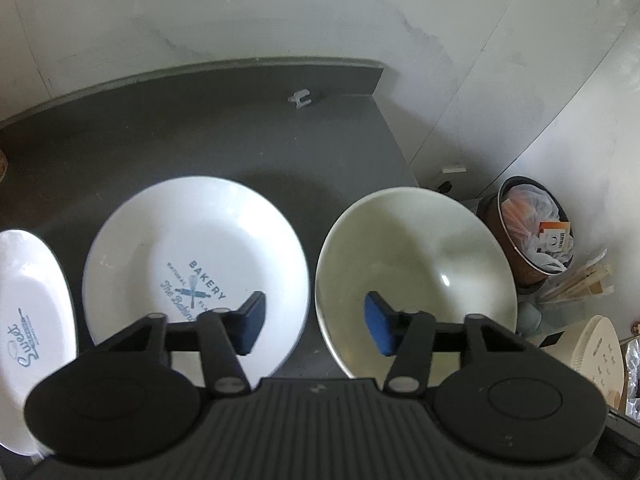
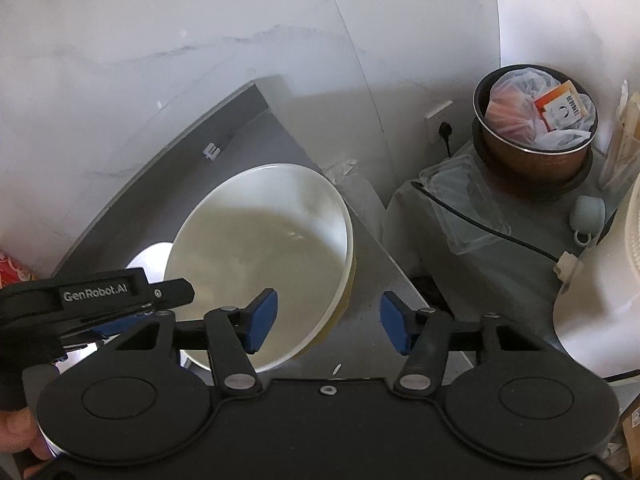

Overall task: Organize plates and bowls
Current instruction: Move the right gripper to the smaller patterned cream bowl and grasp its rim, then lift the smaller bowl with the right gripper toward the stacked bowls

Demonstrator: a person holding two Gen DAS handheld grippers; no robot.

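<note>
A round white plate (image 1: 196, 256) printed "BAKERY" lies on the dark counter (image 1: 224, 136). Right of it stands a wide cream bowl (image 1: 416, 272), which also shows in the right wrist view as the cream bowl (image 2: 264, 264). An oval white dish (image 1: 28, 320) marked "Sweet" sits at the far left. My left gripper (image 1: 316, 322) hovers open above the gap between plate and bowl, holding nothing. My right gripper (image 2: 328, 320) is open too, one blue pad over the bowl's inside and the other outside its right rim. The left gripper's body (image 2: 96, 300) appears at the left edge of that view.
The counter ends just right of the bowl. Beyond it stand a brown pot (image 2: 536, 128) stuffed with plastic bags, a clear lidded box (image 2: 464, 204), a black cable (image 2: 500, 232) and a wall socket (image 2: 440, 124). A white appliance (image 2: 608, 288) fills the right edge. White walls enclose the back.
</note>
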